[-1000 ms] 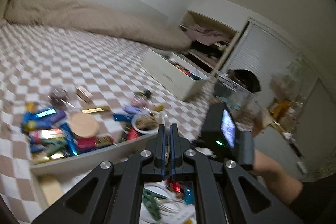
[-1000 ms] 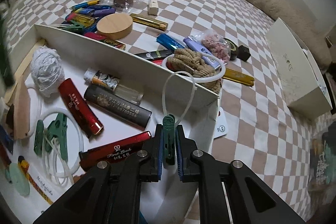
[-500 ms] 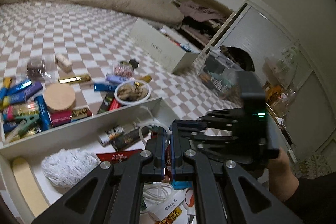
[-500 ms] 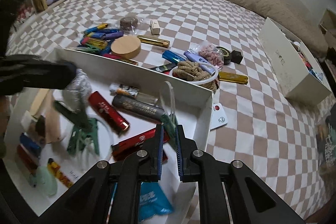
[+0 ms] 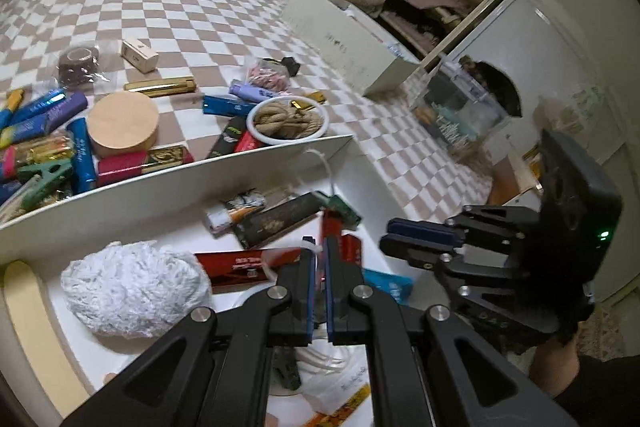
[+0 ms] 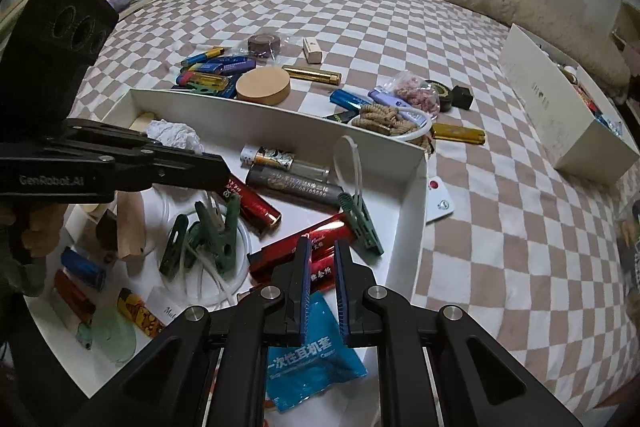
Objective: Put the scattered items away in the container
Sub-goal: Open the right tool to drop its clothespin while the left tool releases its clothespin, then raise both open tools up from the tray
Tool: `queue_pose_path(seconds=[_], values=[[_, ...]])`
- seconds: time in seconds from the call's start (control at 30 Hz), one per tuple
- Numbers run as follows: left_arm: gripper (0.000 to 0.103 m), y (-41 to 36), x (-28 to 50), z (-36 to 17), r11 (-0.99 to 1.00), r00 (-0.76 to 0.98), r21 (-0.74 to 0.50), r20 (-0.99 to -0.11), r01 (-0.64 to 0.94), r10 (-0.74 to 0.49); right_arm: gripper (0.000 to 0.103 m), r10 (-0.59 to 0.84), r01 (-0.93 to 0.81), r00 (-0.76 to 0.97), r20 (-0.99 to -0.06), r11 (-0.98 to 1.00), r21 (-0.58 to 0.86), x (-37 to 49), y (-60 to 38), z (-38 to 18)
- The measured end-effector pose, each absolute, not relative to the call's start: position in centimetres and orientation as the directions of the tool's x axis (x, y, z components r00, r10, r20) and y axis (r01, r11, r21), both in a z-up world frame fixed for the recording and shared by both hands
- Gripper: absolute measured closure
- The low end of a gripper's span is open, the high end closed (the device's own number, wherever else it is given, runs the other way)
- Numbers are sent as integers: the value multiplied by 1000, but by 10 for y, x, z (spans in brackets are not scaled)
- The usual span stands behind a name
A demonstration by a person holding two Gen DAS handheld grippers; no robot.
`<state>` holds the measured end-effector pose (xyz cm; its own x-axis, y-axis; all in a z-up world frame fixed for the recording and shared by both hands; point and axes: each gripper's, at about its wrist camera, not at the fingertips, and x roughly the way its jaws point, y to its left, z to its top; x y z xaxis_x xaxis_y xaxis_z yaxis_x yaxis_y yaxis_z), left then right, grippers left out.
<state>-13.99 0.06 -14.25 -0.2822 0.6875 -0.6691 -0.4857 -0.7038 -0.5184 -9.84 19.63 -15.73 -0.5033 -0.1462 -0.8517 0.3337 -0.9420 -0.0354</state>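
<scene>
Checkered bed w/ beige blanket along far edge carries a white tray near the front. Scattered bits lie just beyond its far wall: round wooden lid, gold lighter, rope in a white ring. Inside tray: green clip w/ white loop at right wall, red lighters, white crumpled wad. Left tool narrow, nothing held; right tool narrow, empty, over tray.

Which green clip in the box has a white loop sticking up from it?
The lone green clip by the box's right wall. The other green clips lie bunched together.
</scene>
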Motion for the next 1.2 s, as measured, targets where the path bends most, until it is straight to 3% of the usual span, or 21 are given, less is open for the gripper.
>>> queue_pose_path(seconds=[0.1, 0.17, 0.23, 0.57, 0.73, 1.0, 1.13, 1.2], values=[[92, 1, -139, -141, -740, -315, -461, -697, -491, 644, 91, -151, 326, -502, -852, -945, -25, -97, 198, -158], [80, -1, -139, -141, -758, -331, -435, -712, -485, 620, 91, -154, 319, -501, -852, -947, -16, -96, 198, -159], [59, -3, -140, -141, -773, -346, -414, -720, -481, 601, 91, -158, 314, -498, -852, -949, -7, -95, 198, -160], [56, -10, -139, -141, -800, -381, -371, -733, -472, 564, 91, -188, 310, -491, -851, -950, 32, -92, 194, -163], [29, -7, -133, -138, -807, -396, -343, -736, -481, 549, 91, -197, 302, -494, -847, -952, 45, -90, 194, -162], [23, -7, -123, -139, -816, -401, -337, -742, -470, 537, 91, -192, 288, -504, -842, -956, 45, -86, 199, -158], [4, -9, -117, -139, -812, -395, -360, -736, -460, 550, 91, -175, 271, -520, -836, -962, 33, -82, 205, -155], [3, -11, -114, -139, -817, -402, -360, -735, -451, 546, 91, -164, 259, -528, -834, -966, 26, -81, 208, -155]])
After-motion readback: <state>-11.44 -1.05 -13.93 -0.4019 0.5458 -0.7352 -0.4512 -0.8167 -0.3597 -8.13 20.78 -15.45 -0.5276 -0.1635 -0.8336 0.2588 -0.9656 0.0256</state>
